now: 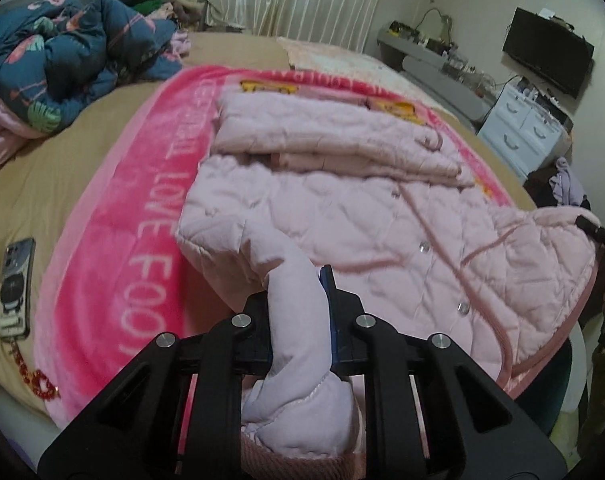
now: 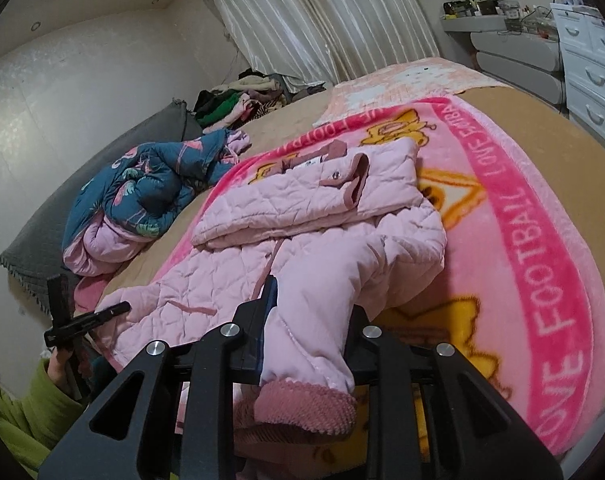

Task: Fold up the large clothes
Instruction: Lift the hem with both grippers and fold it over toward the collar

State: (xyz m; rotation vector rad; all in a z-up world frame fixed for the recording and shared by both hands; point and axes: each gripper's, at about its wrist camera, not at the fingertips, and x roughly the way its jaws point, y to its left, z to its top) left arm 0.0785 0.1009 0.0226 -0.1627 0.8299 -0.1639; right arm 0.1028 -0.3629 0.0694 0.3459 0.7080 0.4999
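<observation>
A pale pink quilted jacket [image 1: 342, 208] lies spread on a pink blanket [image 1: 114, 248] on the bed, its far part folded over into a band. My left gripper [image 1: 298, 300] is shut on one of the jacket's sleeves [image 1: 294, 352], which bunches between the jaws. In the right wrist view the jacket [image 2: 302, 216] lies ahead and my right gripper [image 2: 310, 320] is shut on the other sleeve, whose ribbed dark pink cuff [image 2: 302, 404] hangs out behind the jaws. The left gripper [image 2: 82, 320] shows at the jacket's left edge.
A blue floral quilt [image 1: 74, 60] is heaped at the far left of the bed. A phone [image 1: 16, 288] lies on the tan sheet [image 1: 62, 148]. White drawers [image 1: 522, 124] and a TV [image 1: 546, 56] stand to the right. A clothes pile [image 2: 238, 108] lies by the curtain.
</observation>
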